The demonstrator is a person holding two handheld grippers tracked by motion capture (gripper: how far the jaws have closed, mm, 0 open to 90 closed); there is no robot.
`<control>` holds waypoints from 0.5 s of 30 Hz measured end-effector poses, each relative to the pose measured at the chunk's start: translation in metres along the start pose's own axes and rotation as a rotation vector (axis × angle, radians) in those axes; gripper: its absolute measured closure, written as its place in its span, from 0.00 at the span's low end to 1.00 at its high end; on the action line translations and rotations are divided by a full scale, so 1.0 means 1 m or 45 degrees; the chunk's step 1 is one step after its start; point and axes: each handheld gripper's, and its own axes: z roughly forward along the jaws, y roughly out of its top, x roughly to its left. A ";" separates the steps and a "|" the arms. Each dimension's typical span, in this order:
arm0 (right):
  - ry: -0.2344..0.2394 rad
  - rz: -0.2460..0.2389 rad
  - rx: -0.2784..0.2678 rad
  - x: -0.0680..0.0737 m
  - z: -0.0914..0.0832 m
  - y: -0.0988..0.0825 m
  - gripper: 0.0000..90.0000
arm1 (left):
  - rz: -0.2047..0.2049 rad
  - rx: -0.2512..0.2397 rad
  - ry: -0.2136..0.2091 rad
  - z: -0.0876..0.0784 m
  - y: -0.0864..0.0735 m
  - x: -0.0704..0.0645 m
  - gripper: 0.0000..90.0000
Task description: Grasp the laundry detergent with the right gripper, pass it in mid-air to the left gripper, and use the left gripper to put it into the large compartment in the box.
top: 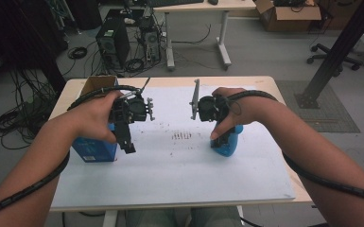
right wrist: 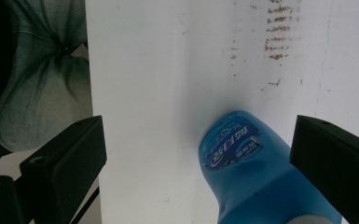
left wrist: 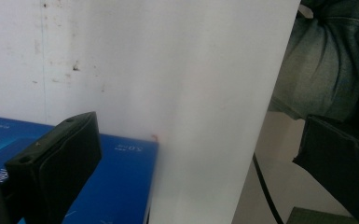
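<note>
Grey floor (top: 264, 52), PC towers (top: 113, 42), desk (top: 203, 7) behind, dim.

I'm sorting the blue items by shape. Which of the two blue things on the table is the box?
The blue box under the left gripper, flat-sided with square corners. The other, the blue bottle under the right gripper, is rounded.

A blue bottle (right wrist: 256, 172) lies on the white board (right wrist: 158, 84), between the two black jaws of the right gripper (right wrist: 200, 161), which stand wide apart. Brown marks (right wrist: 279, 32) sit higher up
</note>
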 end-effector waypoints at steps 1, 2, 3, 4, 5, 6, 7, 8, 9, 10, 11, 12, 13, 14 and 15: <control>-0.002 -0.009 -0.004 0.002 -0.001 -0.001 0.04 | 0.000 0.001 0.001 0.000 0.000 0.000 0.00; -0.002 -0.009 -0.004 0.002 -0.001 -0.001 0.04 | 0.000 0.001 0.001 0.000 0.000 0.000 0.00; -0.007 -0.015 -0.008 0.007 -0.005 -0.004 0.04 | 0.001 0.011 0.000 -0.001 0.001 0.000 0.00; -0.011 -0.016 -0.007 0.010 -0.006 -0.005 0.04 | -0.001 0.002 0.004 0.000 0.001 -0.001 0.00; -0.012 -0.023 -0.010 0.012 -0.007 -0.007 0.04 | -0.001 0.002 0.004 0.000 0.001 -0.001 0.00; -0.014 -0.024 -0.008 0.014 -0.009 -0.009 0.04 | 0.000 0.003 0.005 -0.001 0.001 -0.001 0.00; -0.014 -0.024 -0.008 0.014 -0.009 -0.009 0.04 | 0.002 0.007 0.002 -0.001 0.002 -0.002 0.00; -0.019 -0.028 -0.010 0.017 -0.010 -0.011 0.04 | 0.003 0.000 0.006 -0.001 0.002 -0.002 0.00; -0.024 -0.029 -0.015 0.021 -0.012 -0.015 0.04 | 0.005 0.005 0.004 -0.002 0.003 -0.003 0.00; -0.024 -0.029 -0.015 0.021 -0.012 -0.015 0.04 | 0.010 0.006 0.006 -0.002 0.004 -0.003 0.00; -0.031 -0.031 -0.021 0.025 -0.013 -0.017 0.04 | 0.009 -0.003 0.005 -0.002 0.004 -0.004 0.00; -0.041 -0.035 -0.015 0.030 -0.015 -0.021 0.04 | 0.012 0.009 0.006 -0.003 0.005 -0.004 0.00; -0.041 -0.035 -0.015 0.030 -0.015 -0.021 0.04 | 0.012 0.009 0.006 -0.003 0.005 -0.004 0.00; -0.045 -0.038 -0.018 0.033 -0.016 -0.024 0.04 | 0.013 0.003 0.008 -0.003 0.006 -0.005 0.00; -0.048 -0.035 -0.027 0.036 -0.017 -0.026 0.04 | 0.013 0.008 0.004 -0.004 0.006 -0.004 0.00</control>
